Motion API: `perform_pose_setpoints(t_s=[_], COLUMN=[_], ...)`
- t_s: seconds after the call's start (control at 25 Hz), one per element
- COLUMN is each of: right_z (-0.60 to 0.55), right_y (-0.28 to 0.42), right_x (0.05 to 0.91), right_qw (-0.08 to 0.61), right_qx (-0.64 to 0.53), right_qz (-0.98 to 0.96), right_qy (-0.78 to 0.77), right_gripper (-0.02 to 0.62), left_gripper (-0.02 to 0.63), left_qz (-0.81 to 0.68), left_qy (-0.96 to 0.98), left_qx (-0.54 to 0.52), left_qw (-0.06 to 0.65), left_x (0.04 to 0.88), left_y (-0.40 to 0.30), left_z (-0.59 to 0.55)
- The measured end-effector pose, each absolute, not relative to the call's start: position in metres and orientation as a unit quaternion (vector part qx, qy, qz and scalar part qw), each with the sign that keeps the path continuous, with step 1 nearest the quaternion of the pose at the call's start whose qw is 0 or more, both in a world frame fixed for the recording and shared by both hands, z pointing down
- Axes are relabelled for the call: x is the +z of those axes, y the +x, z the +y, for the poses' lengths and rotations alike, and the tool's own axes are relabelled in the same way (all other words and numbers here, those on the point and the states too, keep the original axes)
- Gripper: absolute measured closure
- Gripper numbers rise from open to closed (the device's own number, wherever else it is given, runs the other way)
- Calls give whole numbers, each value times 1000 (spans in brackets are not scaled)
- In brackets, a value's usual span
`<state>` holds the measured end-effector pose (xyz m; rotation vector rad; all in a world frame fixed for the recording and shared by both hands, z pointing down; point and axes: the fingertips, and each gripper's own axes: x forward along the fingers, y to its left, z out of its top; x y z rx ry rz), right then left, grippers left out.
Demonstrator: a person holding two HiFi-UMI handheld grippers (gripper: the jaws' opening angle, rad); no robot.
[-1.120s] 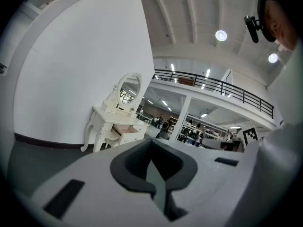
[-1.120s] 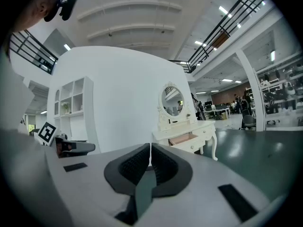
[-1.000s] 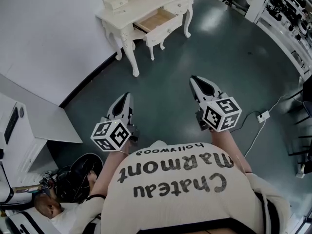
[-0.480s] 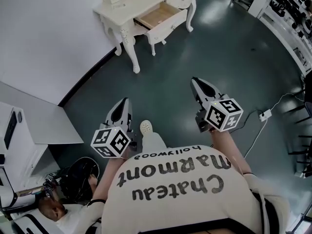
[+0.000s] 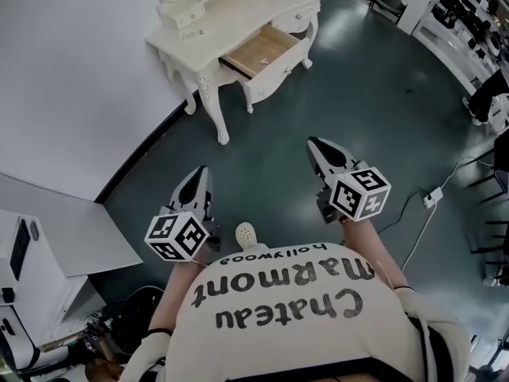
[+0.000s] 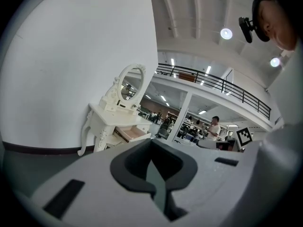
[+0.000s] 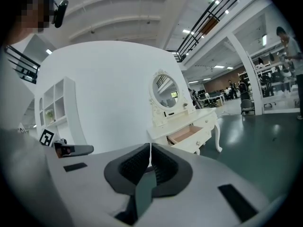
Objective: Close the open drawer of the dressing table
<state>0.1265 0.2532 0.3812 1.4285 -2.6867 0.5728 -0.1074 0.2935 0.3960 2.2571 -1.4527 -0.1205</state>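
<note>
A white dressing table (image 5: 208,24) stands against the curved white wall, well ahead of me. Its middle drawer (image 5: 266,52) is pulled open, and the pale wooden inside shows nothing in it. My left gripper (image 5: 200,171) and right gripper (image 5: 314,145) are held side by side above the dark floor, both pointing toward the table and far short of it. The left gripper view shows the table (image 6: 110,121) and drawer (image 6: 133,133) beyond the left gripper (image 6: 151,143), shut and empty. In the right gripper view the drawer (image 7: 186,135) lies past the right gripper (image 7: 150,148), also shut on nothing.
An oval mirror (image 7: 166,92) tops the table. A white cabinet (image 5: 28,249) stands at the left. A power strip (image 5: 433,197) with a white cable lies on the floor at the right. Racks (image 5: 477,18) line the far right. My shoe (image 5: 246,233) is below.
Both grippers have travelled forward over the floor toward the dressing table, which now looks larger and nearer in the head view. A shoe has stepped into sight. Both stay shut.
</note>
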Motion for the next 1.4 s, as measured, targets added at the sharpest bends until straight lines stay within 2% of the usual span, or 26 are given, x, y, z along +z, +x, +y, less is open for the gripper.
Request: perform_pose_setpoints(t_s=[0.48, 0.8, 0.96, 1.4], right_z=[176, 157, 149, 65], right_y=[75, 56, 69, 133], right_x=[366, 409, 437, 465], right_qw=[26, 51, 69, 55], right_qx=[175, 218, 247, 302], right_qz=[-859, -841, -823, -786], right_qy=[481, 492, 507, 536], right_gripper=[561, 561, 561, 561], left_gripper=[598, 598, 598, 598], left_qz=[-525, -519, -505, -504], left_qy=[822, 819, 820, 815], left_qx=[-49, -35, -19, -21], left_qw=[214, 242, 268, 286], left_x=[371, 397, 414, 422], left_y=[-172, -194, -186, -153], left_z=[215, 193, 180, 86])
